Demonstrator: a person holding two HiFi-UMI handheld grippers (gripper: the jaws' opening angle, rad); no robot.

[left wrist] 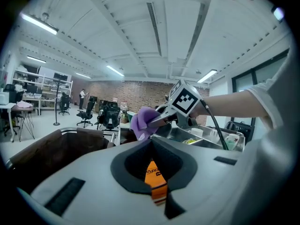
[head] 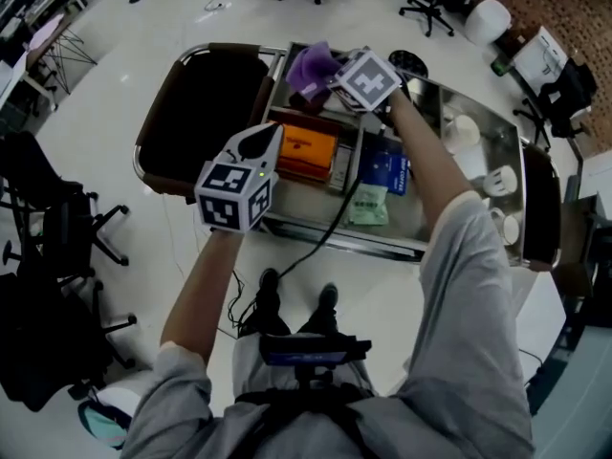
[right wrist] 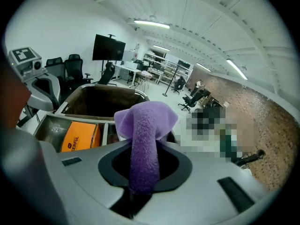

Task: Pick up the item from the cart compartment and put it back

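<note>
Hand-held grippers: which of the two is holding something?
The right hand-held gripper: its jaws are shut on a purple cloth. The left hand-held gripper has nothing between its jaws; only an orange package shows beyond them.

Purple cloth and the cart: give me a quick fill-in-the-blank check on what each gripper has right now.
1. The right gripper is shut on a ____ cloth.
2. Past the left gripper's jaws, an ____ box lies in the cart.
3. The left gripper itself holds ____.

Missing words: purple; orange; nothing.
</note>
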